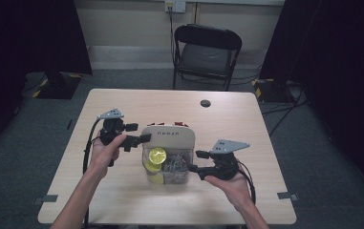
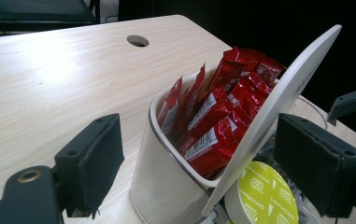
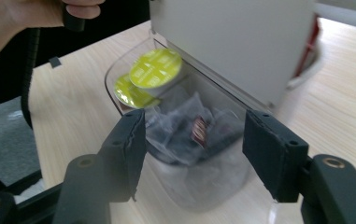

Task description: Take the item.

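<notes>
Here the pale wood counter (image 1: pixel 122 200) carries a clear container (image 1: pixel 167 164). The right claw (image 1: pixel 192 161) gapes empty beside it; the left claw (image 1: pixel 146 138) straddles its raised lid (image 2: pixel 278 102). The left gripper view reveals red sachets (image 2: pixel 217 121); beyond, a black chair (image 1: pixel 207 52).

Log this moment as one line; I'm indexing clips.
left gripper: open, at raised lid | right gripper: open, beside clear container | contents: yellow pods, red sachets

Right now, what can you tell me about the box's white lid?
The white lid is a thin, flat, cream panel with rounded corners, plastic by its look, with small dark letters on top. It stands tilted open over the clear box, between red packets behind it and yellow-green capsules in front. The left gripper reaches its edge; whether it touches is unclear.
</notes>
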Demonstrator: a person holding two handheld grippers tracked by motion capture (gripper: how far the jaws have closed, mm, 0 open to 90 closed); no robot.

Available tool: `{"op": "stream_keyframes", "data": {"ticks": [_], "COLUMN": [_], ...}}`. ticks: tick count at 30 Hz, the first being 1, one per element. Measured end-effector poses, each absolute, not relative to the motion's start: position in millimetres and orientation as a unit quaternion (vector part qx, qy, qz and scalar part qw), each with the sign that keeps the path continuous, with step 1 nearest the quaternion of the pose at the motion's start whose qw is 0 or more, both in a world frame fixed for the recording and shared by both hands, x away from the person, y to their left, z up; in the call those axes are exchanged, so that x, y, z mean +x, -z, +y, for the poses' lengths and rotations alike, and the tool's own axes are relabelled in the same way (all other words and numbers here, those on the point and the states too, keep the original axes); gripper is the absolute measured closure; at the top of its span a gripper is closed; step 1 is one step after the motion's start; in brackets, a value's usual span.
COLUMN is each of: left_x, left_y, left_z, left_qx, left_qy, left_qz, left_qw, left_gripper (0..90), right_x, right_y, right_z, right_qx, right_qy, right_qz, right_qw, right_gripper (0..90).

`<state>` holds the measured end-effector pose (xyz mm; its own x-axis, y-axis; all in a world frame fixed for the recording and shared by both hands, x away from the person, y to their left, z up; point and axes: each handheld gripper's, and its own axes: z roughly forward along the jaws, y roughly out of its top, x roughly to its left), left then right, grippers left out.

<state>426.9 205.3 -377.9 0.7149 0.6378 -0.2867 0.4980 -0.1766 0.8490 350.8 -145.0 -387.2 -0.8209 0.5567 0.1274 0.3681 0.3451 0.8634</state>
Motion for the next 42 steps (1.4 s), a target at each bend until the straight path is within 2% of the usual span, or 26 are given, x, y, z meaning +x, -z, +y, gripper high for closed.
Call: {"op": "stream_keyframes", "data": {"ticks": [11, 30, 36, 37, 38, 39, 42], "left_x": [427.2, 428.7, 428.5, 428.4, 428.4, 428.3, 428.3], "left_y": [378.0, 379.1, 379.4, 379.6, 379.6, 379.6, 379.6], "left_z": [205.4, 205.6, 205.1, 205.1, 205.1, 205.4, 205.5], "left_qx": [0.764, 0.764, 0.763, 0.764, 0.764, 0.765, 0.766], "left_qy": [-0.066, -0.061, -0.061, -0.061, -0.061, -0.062, -0.063], "left_qz": [0.372, 0.369, 0.370, 0.369, 0.369, 0.369, 0.368], "left_qw": [0.523, 0.525, 0.526, 0.526, 0.526, 0.524, 0.524], "left_gripper": [15.7, 15.2, 15.3, 15.3, 15.4, 15.4, 15.4], "right_x": [372.6, 381.9, 381.5, 380.8, 380.8, 380.0, 379.5], "right_y": [395.1, 412.1, 413.0, 413.3, 413.3, 413.6, 413.1], "right_z": [-117.4, -111.6, -111.5, -111.4, -111.4, -110.6, -111.0], "right_qx": [0.270, 0.278, 0.277, 0.274, 0.274, 0.269, 0.266], "right_qy": [-0.494, -0.472, -0.468, -0.469, -0.469, -0.469, -0.472], "right_qz": [0.825, 0.836, 0.838, 0.839, 0.839, 0.840, 0.840], "right_qw": [0.059, 0.040, 0.037, 0.036, 0.036, 0.032, 0.031], "right_gripper": [54.3, 61.7, 67.7, 72.5, 72.5, 77.9, 83.1]}}
